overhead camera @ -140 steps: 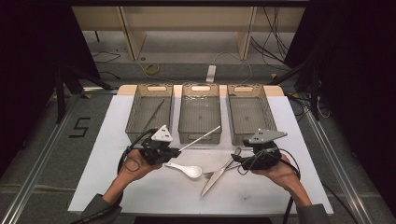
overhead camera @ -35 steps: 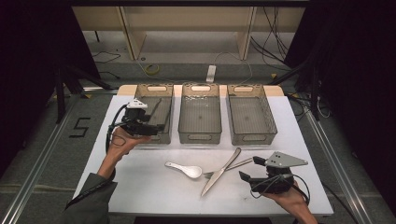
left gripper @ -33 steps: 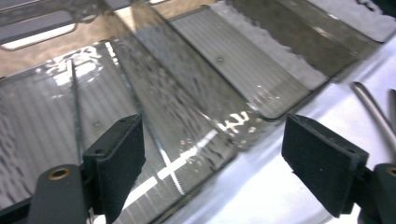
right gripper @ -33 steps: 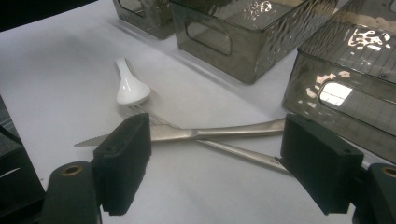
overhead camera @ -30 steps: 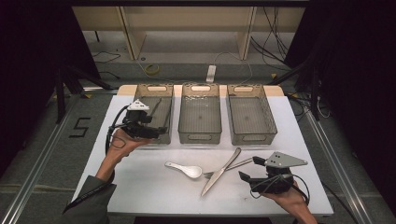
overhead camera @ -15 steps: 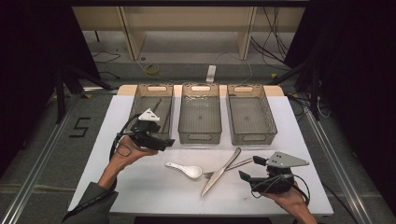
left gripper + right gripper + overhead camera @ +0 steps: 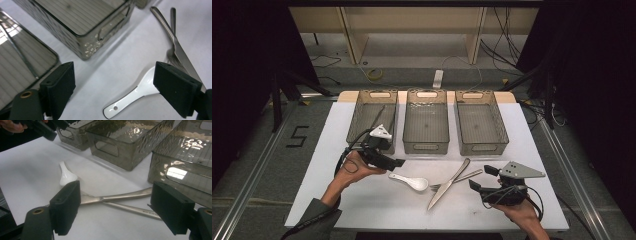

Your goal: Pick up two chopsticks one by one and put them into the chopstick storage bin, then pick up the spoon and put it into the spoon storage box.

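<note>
The white spoon (image 7: 409, 181) is seen lying flat on the worktop (image 7: 327, 150), just off the tip of the left hand-held gripper (image 7: 398, 162), at about four o'clock from it in the high view. The jaws of this hand-held gripper are held wide apart and nothing is clamped between them. In the left gripper view the spoon (image 7: 135, 93) is framed between the jaws, toward the right one.

The spoon's long axis is laid from ten o'clock to four o'clock. The handle end is pointed toward the left hand-held gripper and the bowl toward the fork (image 7: 457, 178) and knife (image 7: 448, 184), which are crossed just beside the bowl.

The right hand-held gripper (image 7: 476, 186) is held with jaws apart and empty, at three o'clock from the spoon, beyond the knife. The left one is judged nearer, so the handle is likely to be approached from that side.

The three bins (image 7: 427, 145) stand at twelve o'clock.
</note>
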Demonstrator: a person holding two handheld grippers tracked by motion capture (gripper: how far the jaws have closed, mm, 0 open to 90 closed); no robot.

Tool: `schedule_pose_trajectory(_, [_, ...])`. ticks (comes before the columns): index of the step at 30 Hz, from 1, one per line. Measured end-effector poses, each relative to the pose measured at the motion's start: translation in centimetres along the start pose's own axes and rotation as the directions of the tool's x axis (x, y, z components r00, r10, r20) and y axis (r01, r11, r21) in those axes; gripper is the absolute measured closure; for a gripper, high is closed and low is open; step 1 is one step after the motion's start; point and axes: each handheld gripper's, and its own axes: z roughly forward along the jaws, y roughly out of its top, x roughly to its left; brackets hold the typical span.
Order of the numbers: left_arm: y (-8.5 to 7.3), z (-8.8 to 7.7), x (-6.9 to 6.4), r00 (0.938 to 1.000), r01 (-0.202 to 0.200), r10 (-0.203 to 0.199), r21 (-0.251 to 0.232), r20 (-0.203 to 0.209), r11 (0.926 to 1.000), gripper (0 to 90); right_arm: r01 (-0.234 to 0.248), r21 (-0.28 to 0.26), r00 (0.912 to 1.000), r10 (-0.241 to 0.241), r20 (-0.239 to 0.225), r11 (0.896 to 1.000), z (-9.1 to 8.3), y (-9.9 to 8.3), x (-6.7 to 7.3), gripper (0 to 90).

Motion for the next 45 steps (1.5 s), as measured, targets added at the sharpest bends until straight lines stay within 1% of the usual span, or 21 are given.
schedule_pose_trajectory(2, [-0.1,0.3,-0.2,0.9999,-0.008,0.007,0.014,0.012,0.9999,17.2,-0.004,-0.008,1.0000,0.005,0.002,1.000,0.0,0.0,-0.1,25.2])
schedule_pose_trajectory(4, [-0.1,0.4,-0.4,0.9994,-0.028,0.028,0.038,0.019,0.9989,17.2,-0.010,-0.013,1.0000,0.010,-0.001,1.000,0.0,0.0,-0.1,25.1])
schedule_pose_trajectory(5, [-0.2,0.5,-0.5,0.9993,-0.027,0.026,0.043,0.026,0.9987,17.2,-0.012,-0.012,0.9999,0.012,0.000,1.000,0.0,0.0,-0.1,25.0])
schedule_pose_trajectory(7, [-0.2,0.6,-0.6,0.9986,-0.038,0.036,0.056,0.040,0.9977,17.2,-0.011,-0.011,0.9999,0.011,0.002,1.000,0.1,0.0,-0.1,24.8])
schedule_pose_trajectory(9, [-0.3,0.8,-0.9,0.9981,-0.042,0.039,0.061,0.047,0.9973,17.2,-0.011,-0.011,0.9999,0.011,0.001,1.000,0.2,0.0,0.0,24.7])
schedule_pose_trajectory(11, [-0.4,1.0,-1.0,0.9970,-0.059,0.055,0.073,0.055,0.9956,17.2,-0.005,-0.010,1.0000,0.005,0.000,1.000,0.2,0.0,0.1,24.6])
schedule_pose_trajectory(12, [-0.4,1.1,-1.0,0.9963,-0.069,0.064,0.082,0.056,0.9942,17.2,-0.005,-0.011,1.0000,0.005,-0.002,1.000,0.2,0.0,0.1,24.6])
schedule_pose_trajectory(18, [-0.7,1.8,-1.4,0.9953,-0.081,0.074,0.112,0.062,0.9905,17.2,-0.003,-0.007,1.0000,0.003,-0.002,1.000,0.3,0.0,0.2,24.4])
schedule_pose_trajectory(19, [-0.7,1.8,-1.4,0.9942,-0.094,0.087,0.121,0.063,0.9882,17.2,-0.004,-0.007,1.0000,0.004,-0.003,1.000,0.3,0.0,0.2,24.3])
schedule_pose_trajectory(22, [-0.8,2.1,-1.7,0.9941,-0.094,0.086,0.126,0.067,0.9875,17.2,-0.005,-0.006,1.0000,0.005,-0.004,1.000,0.3,0.0,0.2,24.2])
schedule_pose_trajectory(24, [-0.9,2.4,-1.8,0.9933,-0.101,0.092,0.136,0.070,0.9856,17.2,-0.003,-0.007,1.0000,0.003,-0.006,1.000,0.3,0.0,0.2,24.2])
schedule_pose_trajectory(26, [-1.0,2.7,-2.0,0.9923,-0.107,0.096,0.148,0.078,0.9832,17.2,-0.003,-0.004,1.0000,0.002,-0.007,1.000,0.4,0.0,0.3,23.9])
schedule_pose_trajectory(28, [-1.1,2.9,-2.1,0.9904,-0.125,0.114,0.163,0.079,0.9786,17.2,-0.003,-0.003,1.0000,0.003,-0.007,1.000,0.4,0.0,0.4,23.8])
schedule_pose_trajectory(30, [-1.2,3.2,-2.2,0.9903,-0.127,0.115,0.169,0.077,0.9773,17.2,0.000,-0.002,1.0000,0.000,-0.009,1.000,0.4,0.0,0.4,23.5])
schedule_pose_trajectory(33, [-1.3,3.6,-2.3,0.9876,-0.148,0.135,0.191,0.080,0.9703,17.5,0.000,0.000,0.9999,0.000,-0.011,1.000,0.4,0.0,0.4,23.4])
schedule_pose_trajectory(37, [-1.5,4.2,-2.5,0.9825,-0.183,0.170,0.227,0.077,0.9566,18.1,0.003,0.004,0.9999,-0.003,-0.012,1.000,0.5,0.0,0.4,23.3])
schedule_pose_trajectory(40, [-1.6,4.5,-2.6,0.9819,-0.184,0.168,0.228,0.087,0.9560,19.2,0.000,0.005,0.9999,0.000,-0.013,1.000,0.5,0.0,0.3,23.3])
schedule_pose_trajectory(42, [-1.6,4.6,-2.6,0.9793,-0.198,0.182,0.237,0.090,0.9510,19.9,0.003,0.007,0.9999,-0.003,-0.014,1.000,0.5,0.0,0.4,23.3])
schedule_pose_trajectory(43, [-1.6,4.6,-2.6,0.9786,-0.202,0.186,0.239,0.088,0.9497,20.2,0.006,0.009,0.9999,-0.006,-0.014,1.000,0.5,0.0,0.4,23.3])
schedule_pose_trajectory(45, [-1.6,4.7,-2.5,0.9766,-0.209,0.191,0.237,0.100,0.9487,21.5,0.007,0.013,0.9998,-0.007,-0.018,1.000,0.6,0.0,0.4,23.3])
